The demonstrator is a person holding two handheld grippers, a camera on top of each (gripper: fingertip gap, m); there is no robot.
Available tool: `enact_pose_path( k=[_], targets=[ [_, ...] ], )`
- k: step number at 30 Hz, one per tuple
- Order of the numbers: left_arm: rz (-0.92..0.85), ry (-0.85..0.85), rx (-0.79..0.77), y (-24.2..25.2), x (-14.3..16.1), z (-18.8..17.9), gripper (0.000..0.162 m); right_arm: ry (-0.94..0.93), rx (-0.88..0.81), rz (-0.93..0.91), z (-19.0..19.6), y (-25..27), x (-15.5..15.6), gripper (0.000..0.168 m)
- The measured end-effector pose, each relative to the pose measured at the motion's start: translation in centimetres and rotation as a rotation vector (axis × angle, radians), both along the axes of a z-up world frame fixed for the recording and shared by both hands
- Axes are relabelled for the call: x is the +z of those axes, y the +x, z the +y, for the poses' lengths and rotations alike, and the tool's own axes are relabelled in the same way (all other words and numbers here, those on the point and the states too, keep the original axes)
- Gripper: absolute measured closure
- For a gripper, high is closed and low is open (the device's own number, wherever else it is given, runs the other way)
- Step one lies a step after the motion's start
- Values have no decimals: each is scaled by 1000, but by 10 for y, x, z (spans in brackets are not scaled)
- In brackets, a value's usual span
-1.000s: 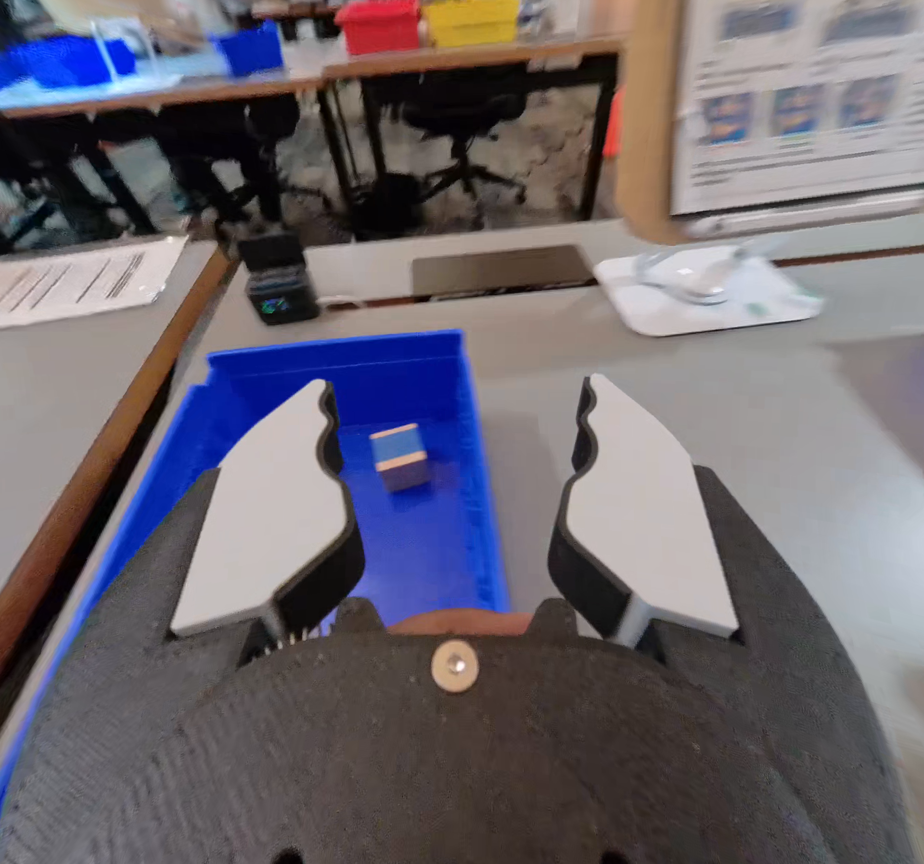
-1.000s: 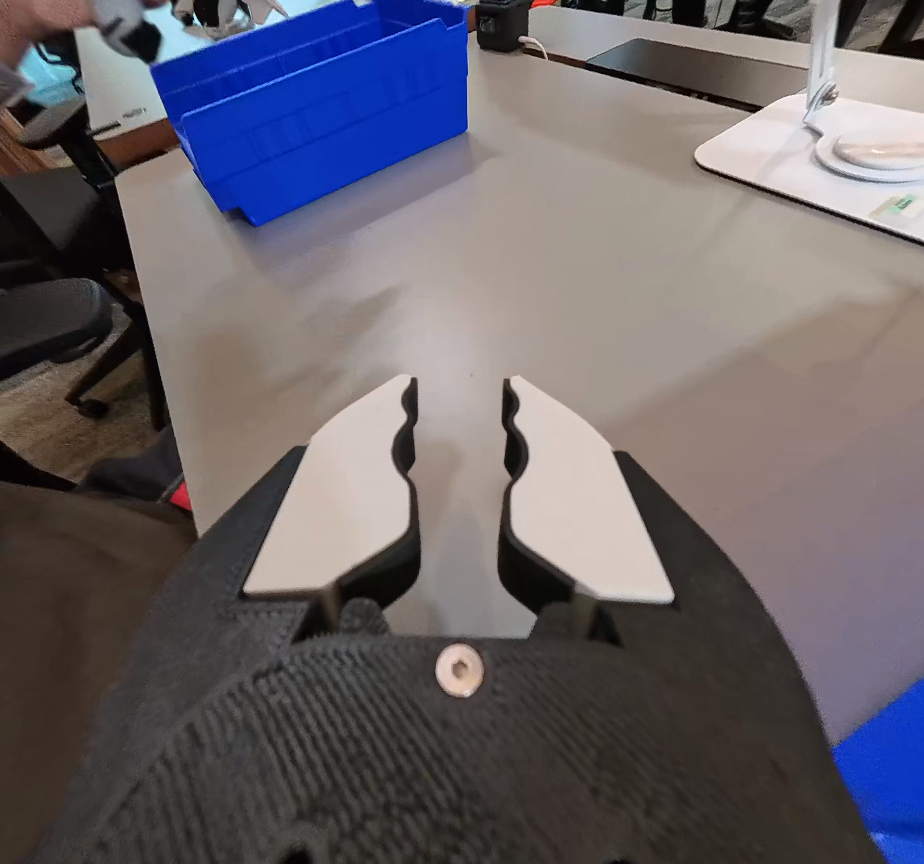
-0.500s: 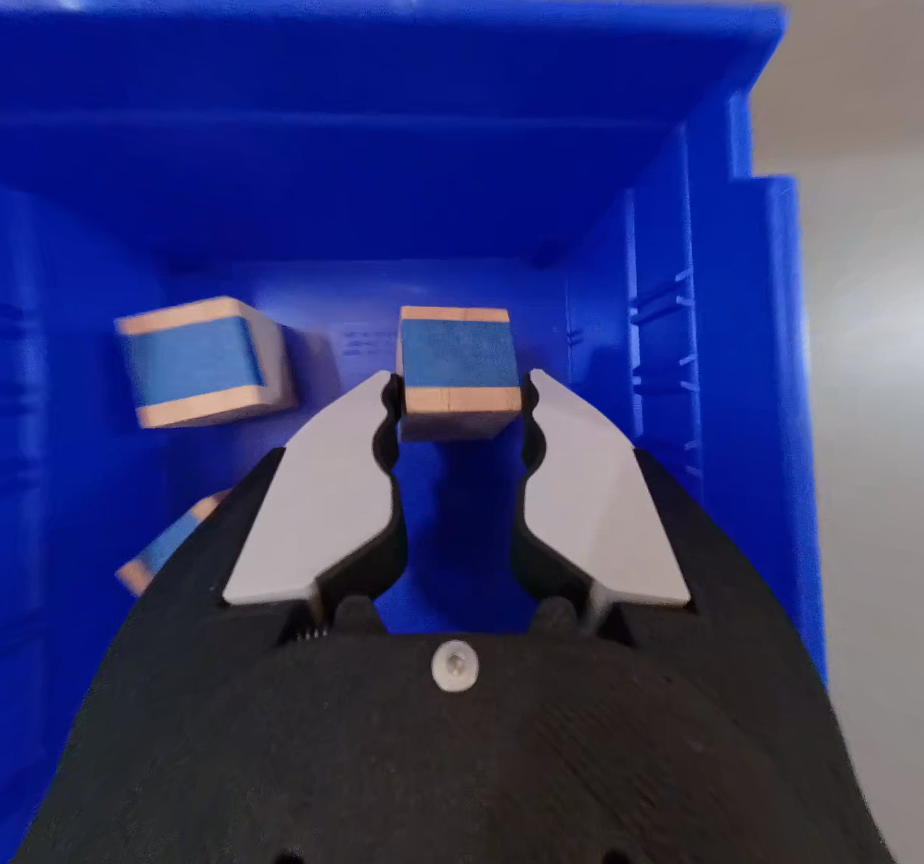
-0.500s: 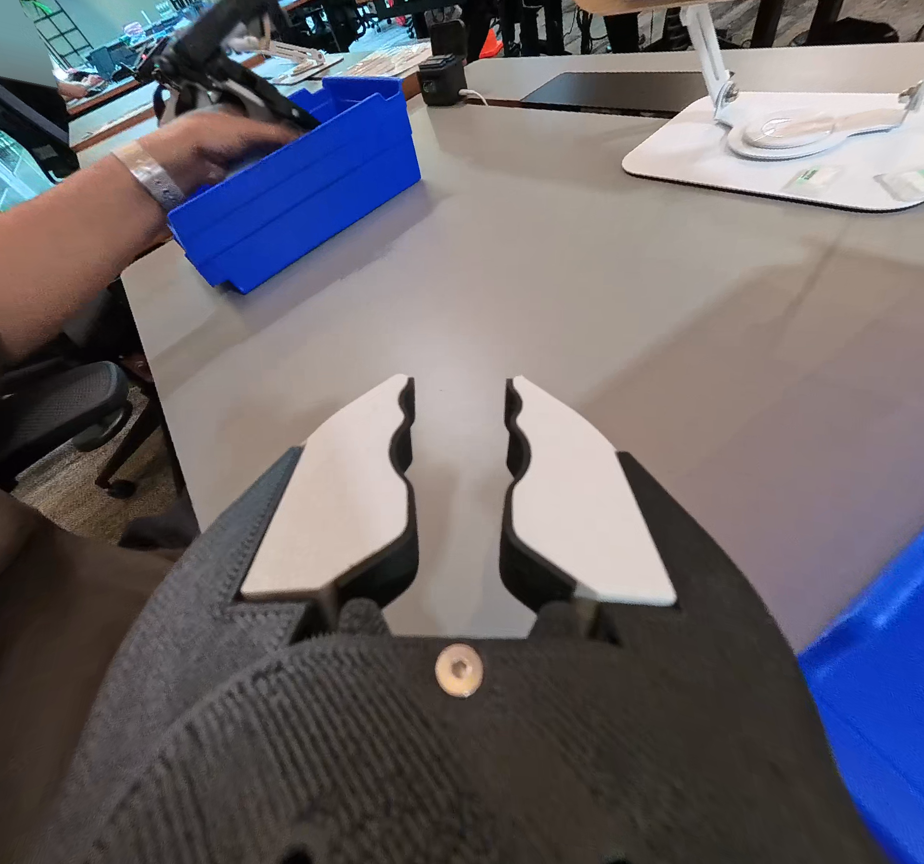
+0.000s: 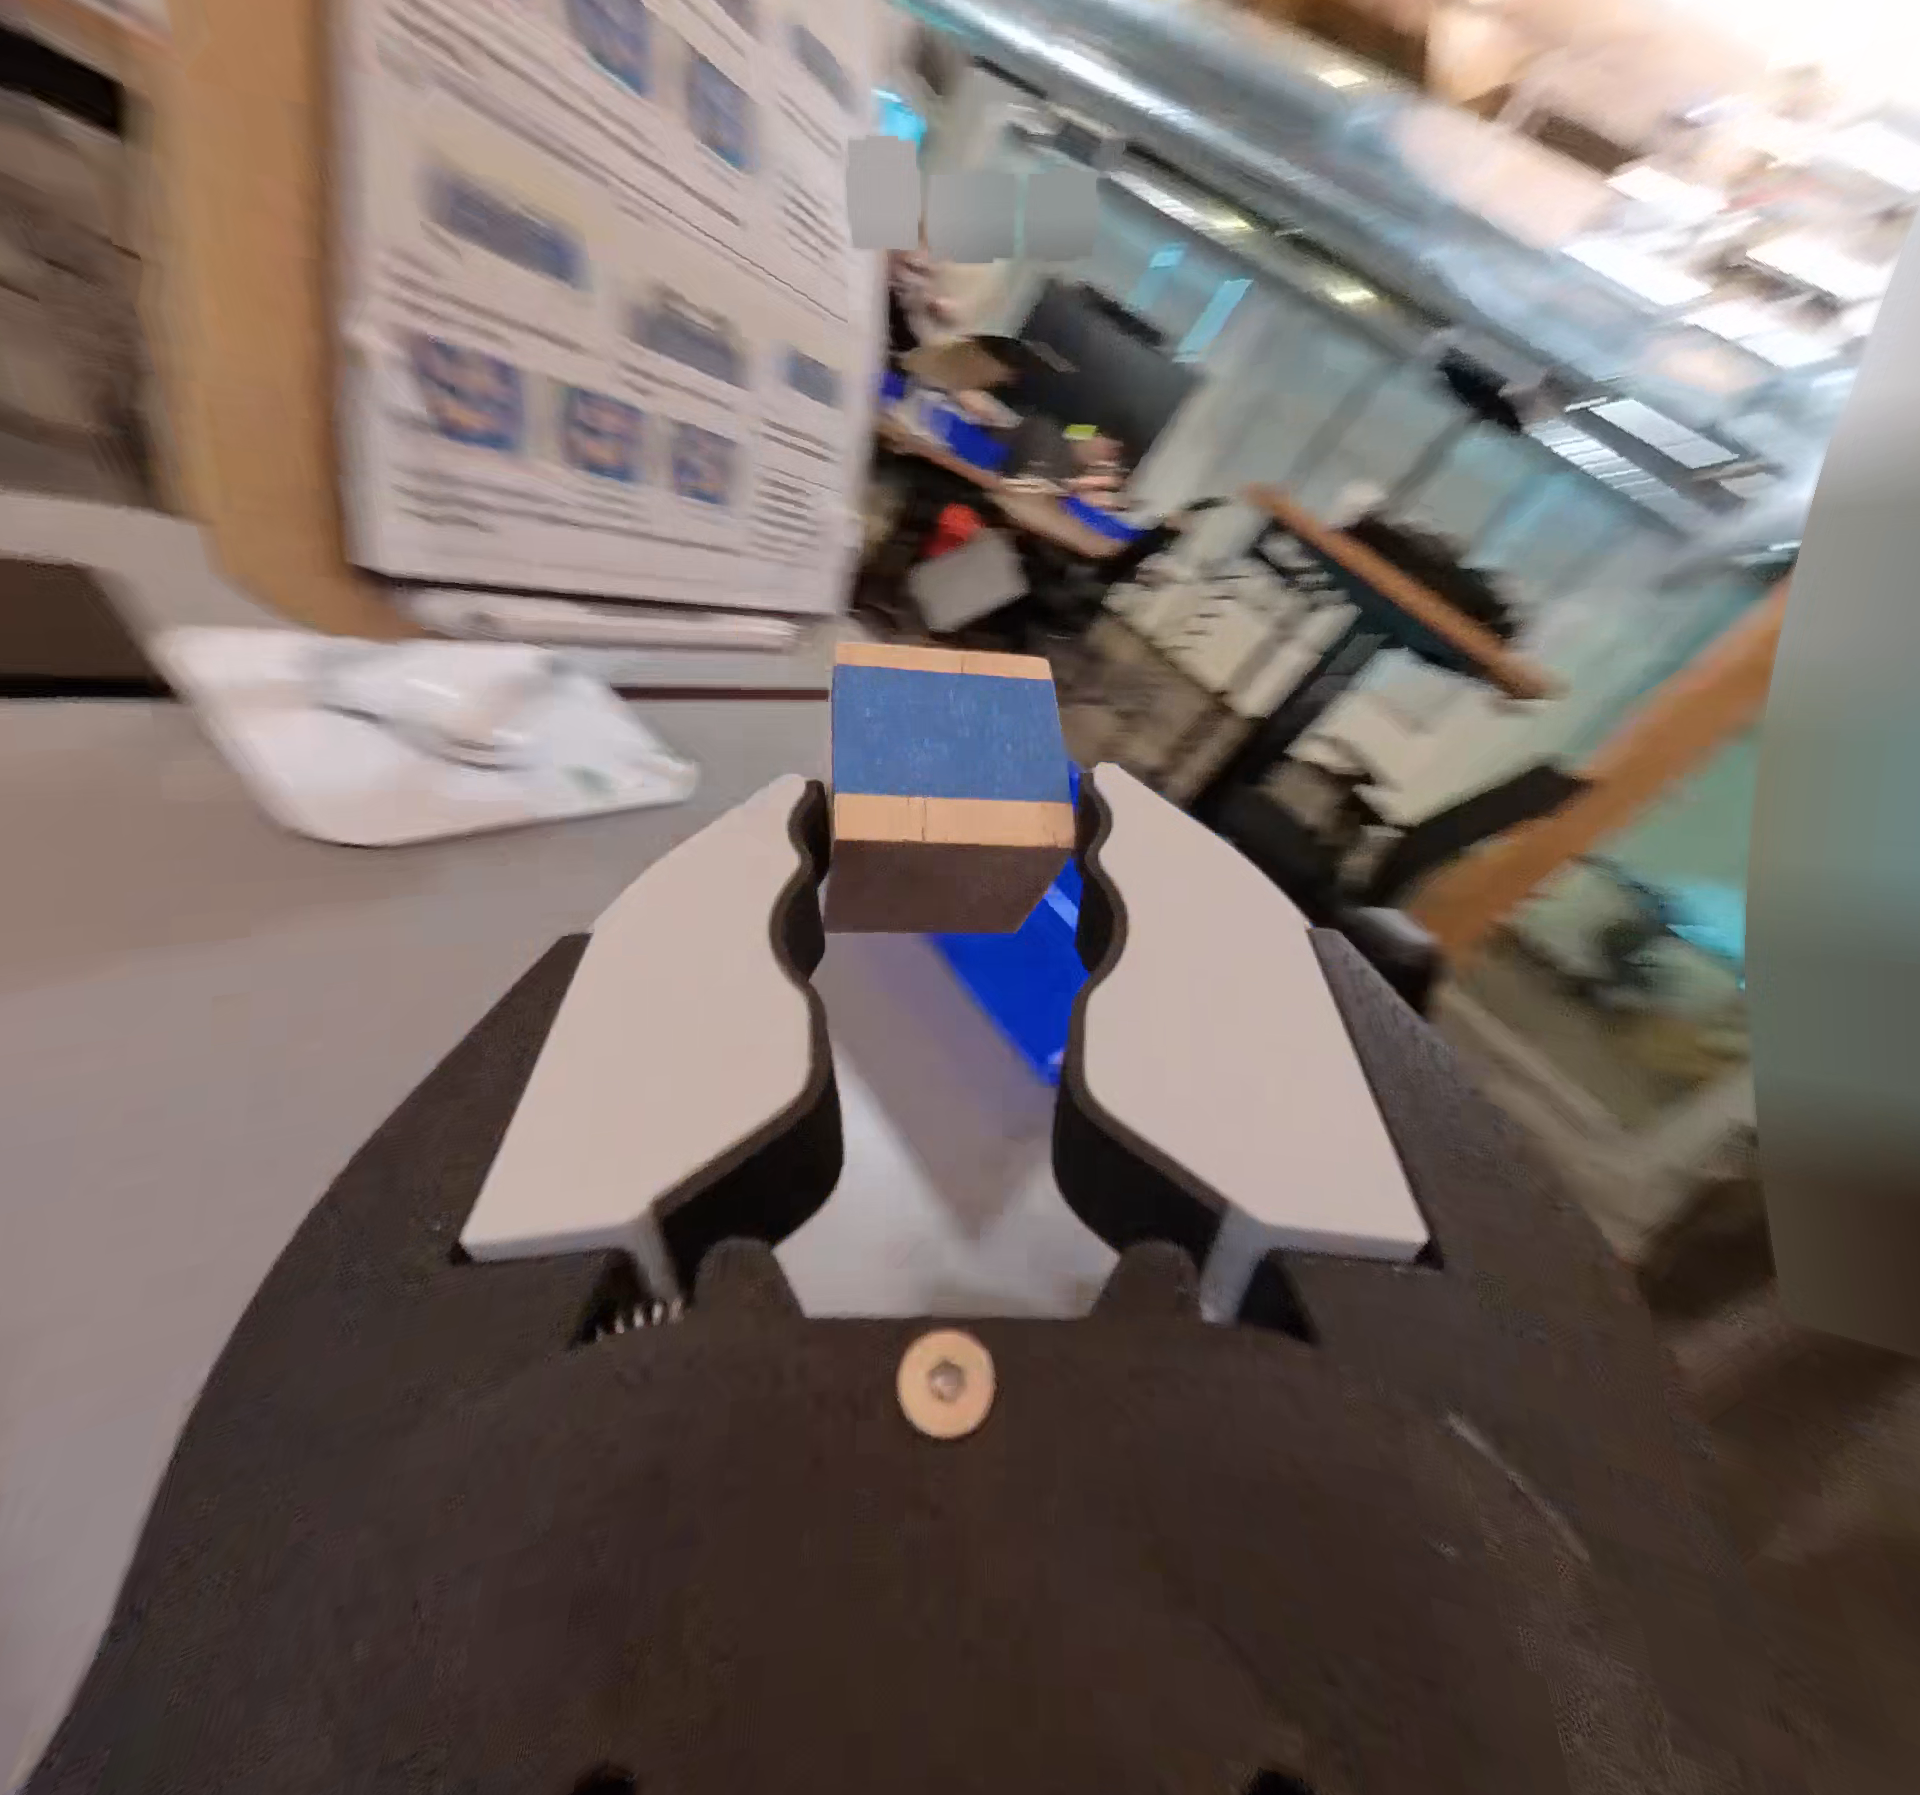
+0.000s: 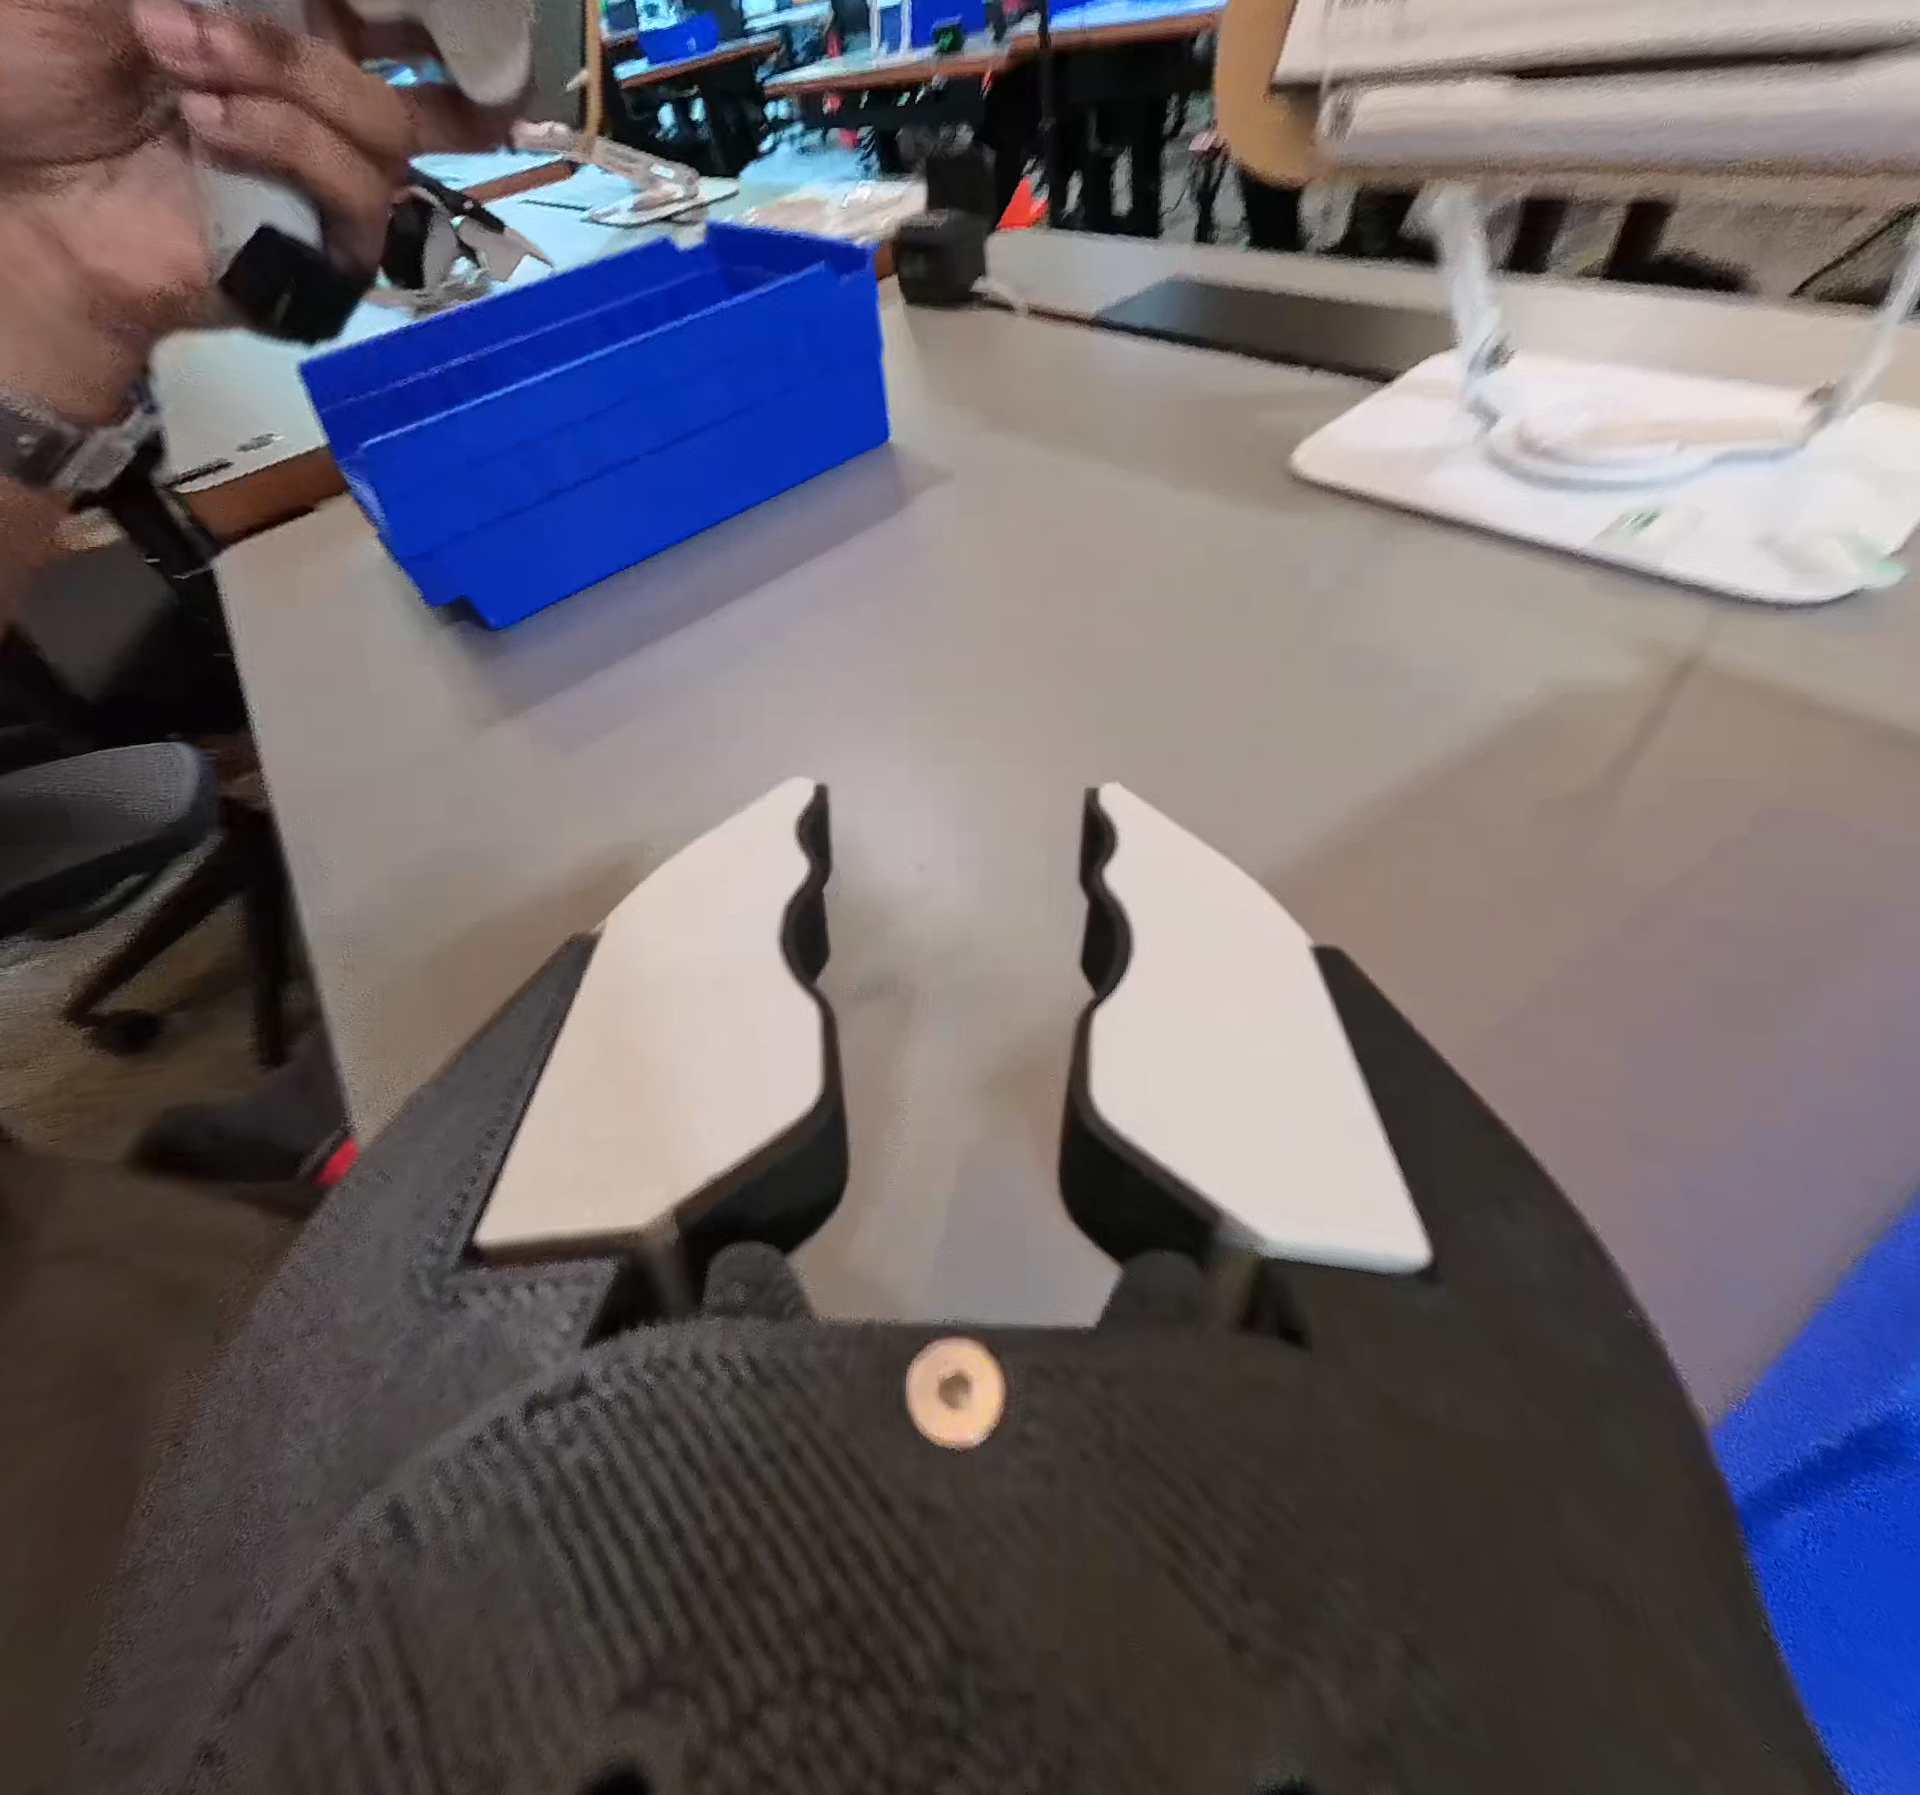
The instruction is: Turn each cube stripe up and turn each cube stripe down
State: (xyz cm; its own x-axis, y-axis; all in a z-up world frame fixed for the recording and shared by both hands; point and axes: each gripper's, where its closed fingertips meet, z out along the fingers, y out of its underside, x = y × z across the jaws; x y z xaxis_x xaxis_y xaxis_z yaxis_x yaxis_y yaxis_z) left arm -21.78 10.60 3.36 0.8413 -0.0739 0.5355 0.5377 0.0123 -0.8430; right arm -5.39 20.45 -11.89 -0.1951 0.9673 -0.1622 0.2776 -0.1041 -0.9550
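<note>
On the left side, our left gripper (image 5: 948, 810) is clamped on a wooden cube (image 5: 948, 781), lifted clear above the grey table (image 5: 156, 966). The cube sits between the very tips of the two grey fingers (image 5: 675, 1018), one tip pressing each side. Its top face, as that camera sees it, carries a wide blue stripe with bare pale wood along the near and far edges; the face towards us is dark in shadow. Below and just past the cube, through the gap, we see part of a blue bin (image 5: 1013, 987) on the table. Left of the cube lies a white stand base (image 5: 416, 737), with a printed poster board (image 5: 582, 239) behind it; the room beyond is blurred.

From the right wrist camera, a hand (image 6: 135, 114) at the far left edge holds a blurred device above and behind another blue bin (image 6: 613, 436), which rests on the table's left part. We cannot see inside this bin. In the middle, our right gripper (image 6: 954, 841) hovers over bare tabletop, its fingers parted and holding nothing. Further right stands the white stand base (image 6: 1600, 478), and at the lower right edge a corner of blue plastic (image 6: 1839, 1454) shows
</note>
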Motion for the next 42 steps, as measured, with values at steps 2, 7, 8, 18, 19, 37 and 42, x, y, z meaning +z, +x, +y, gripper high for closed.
enact_pose_path(
  k=[2, 7, 8, 18, 19, 37, 42],
  targets=[
    [-166, 83, -167, 32, -5, 18, 117, 72, -47, 75, 4, 3, 13, 111],
    [-637, 315, -437, 81, -28, 45, 116, 211, -100, 339, -1, 16, 54, 112],
    [-698, 351, -451, 86, -35, 48, 116, 237, -86, 379, -6, 19, 60, 114],
    [-911, 294, -625, 159, -68, 67, 117, 487, -80, 510, -31, 24, 65, 115],
    [-924, 285, -636, 162, -71, 68, 117, 488, -78, 512, -31, 24, 65, 114],
    [-965, 171, -858, 196, -86, 65, 117, 366, 10, 459, -33, 22, 60, 123],
    [-896, 148, -846, 198, -90, 65, 112, 281, -1, 439, -26, 24, 64, 123]
  ],
)
